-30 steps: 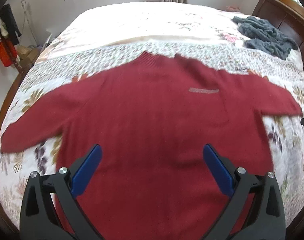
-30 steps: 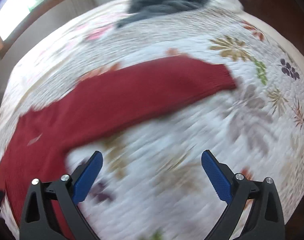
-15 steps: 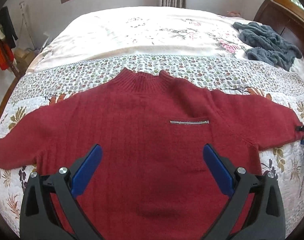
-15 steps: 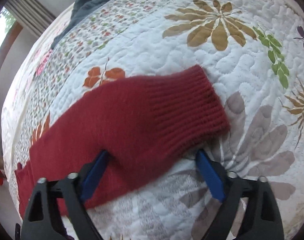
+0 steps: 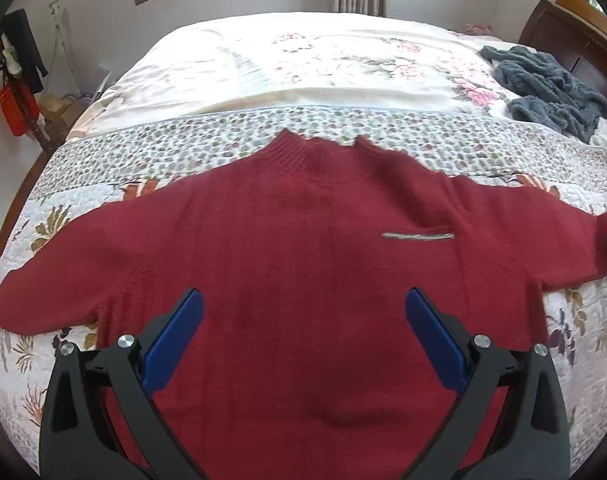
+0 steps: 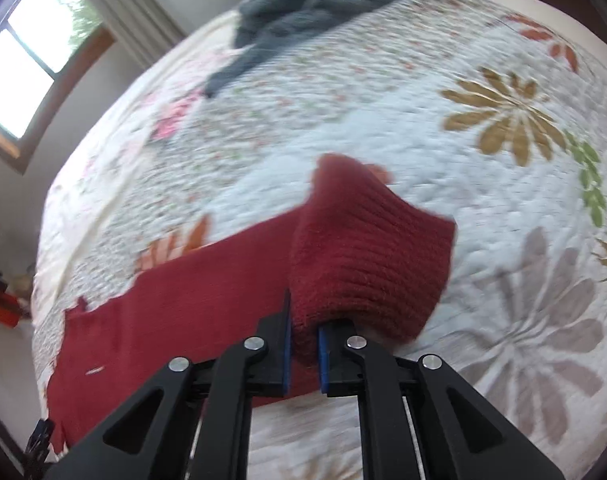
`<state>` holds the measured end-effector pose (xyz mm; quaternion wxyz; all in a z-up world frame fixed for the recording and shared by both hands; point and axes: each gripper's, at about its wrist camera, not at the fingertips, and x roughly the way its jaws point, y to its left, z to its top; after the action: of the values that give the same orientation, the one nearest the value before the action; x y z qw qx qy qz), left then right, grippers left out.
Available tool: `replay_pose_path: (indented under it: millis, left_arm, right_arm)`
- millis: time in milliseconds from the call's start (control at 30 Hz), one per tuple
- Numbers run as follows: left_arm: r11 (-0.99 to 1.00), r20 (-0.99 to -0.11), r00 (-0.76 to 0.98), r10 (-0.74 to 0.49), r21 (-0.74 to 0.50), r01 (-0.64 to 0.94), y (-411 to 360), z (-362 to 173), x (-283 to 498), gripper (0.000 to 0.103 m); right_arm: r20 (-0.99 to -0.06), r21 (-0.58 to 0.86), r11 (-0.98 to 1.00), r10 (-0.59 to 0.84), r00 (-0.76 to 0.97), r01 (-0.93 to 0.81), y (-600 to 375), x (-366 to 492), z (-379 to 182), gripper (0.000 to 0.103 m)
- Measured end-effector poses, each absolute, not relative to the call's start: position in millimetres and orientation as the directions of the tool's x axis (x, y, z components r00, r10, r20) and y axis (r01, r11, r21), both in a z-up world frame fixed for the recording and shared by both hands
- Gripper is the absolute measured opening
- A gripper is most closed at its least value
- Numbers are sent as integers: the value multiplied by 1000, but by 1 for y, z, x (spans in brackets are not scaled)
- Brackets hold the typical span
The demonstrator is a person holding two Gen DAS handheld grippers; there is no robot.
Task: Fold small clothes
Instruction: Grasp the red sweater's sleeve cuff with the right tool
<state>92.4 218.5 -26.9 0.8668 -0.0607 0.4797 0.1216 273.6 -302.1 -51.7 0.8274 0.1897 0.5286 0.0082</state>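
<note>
Between right gripper (image 6: 303, 340) pads: sweater (image 6: 367, 256) cuff.

The left gripper (image 5: 303, 308) is showing two matte black arms with triangular cut-outs, each one carrying a pair of round silver screws beside a bright blue, flat finger pad (image 5: 171, 342). The right gripper (image 6: 303, 354) is wearing the same black frame, silver screw heads and blue pads (image 6: 323, 354), with thin pale rods running just below its screws.
</note>
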Motion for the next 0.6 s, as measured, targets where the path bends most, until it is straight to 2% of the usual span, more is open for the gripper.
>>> replay_pose_path:
  millis: [267,600]
  left_arm:
    - [947,-861,483,163,-1,-320,249,-36,82,100]
    - [944,-863,480,156,-13,-329,262,-40,78,100]
  right_arm:
    - [-853,283,959,258,454,-13,-184,267,-26,10]
    - [-854,221,950,298,427,-221,-60,251,-39,9]
